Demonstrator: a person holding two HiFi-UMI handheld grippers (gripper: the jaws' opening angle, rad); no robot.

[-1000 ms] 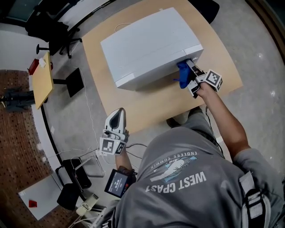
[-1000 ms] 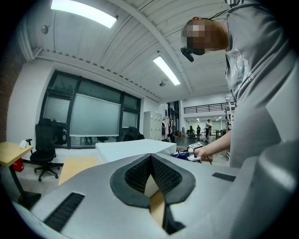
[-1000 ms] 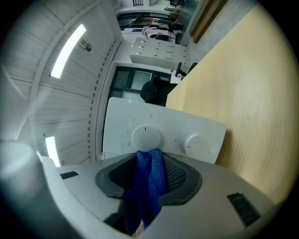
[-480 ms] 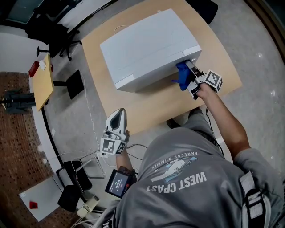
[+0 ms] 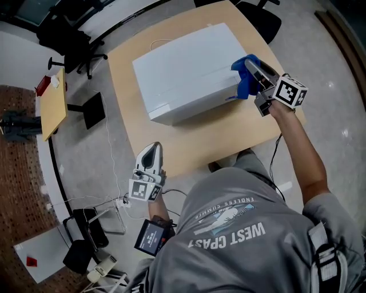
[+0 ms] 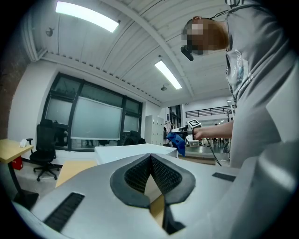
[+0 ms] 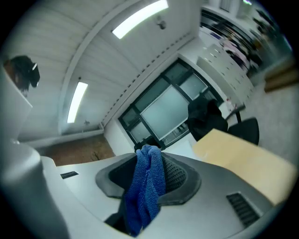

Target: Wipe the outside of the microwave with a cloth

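The white microwave (image 5: pixel 189 68) stands on a wooden table (image 5: pixel 217 137). My right gripper (image 5: pixel 255 70) is shut on a blue cloth (image 5: pixel 245 83) and holds it against the microwave's upper right corner. In the right gripper view the cloth (image 7: pixel 147 186) hangs bunched between the two jaws. My left gripper (image 5: pixel 151 151) is shut on nothing and hangs off the table's near left edge, away from the microwave. The left gripper view looks along the shut jaws at the microwave's top (image 6: pixel 135 150), with the blue cloth (image 6: pixel 178 141) and the right gripper (image 6: pixel 189 130) beyond it.
Black office chairs (image 5: pixel 68 34) stand at the far left and another chair (image 5: pixel 263 14) behind the table. A small wooden side table (image 5: pixel 54 103) is at the left. Cables and a power strip (image 5: pixel 103 266) lie on the floor by my feet.
My right gripper has risen with the cloth from the microwave's lower front right to its upper right corner, rolling as it went. The left gripper has stayed put.
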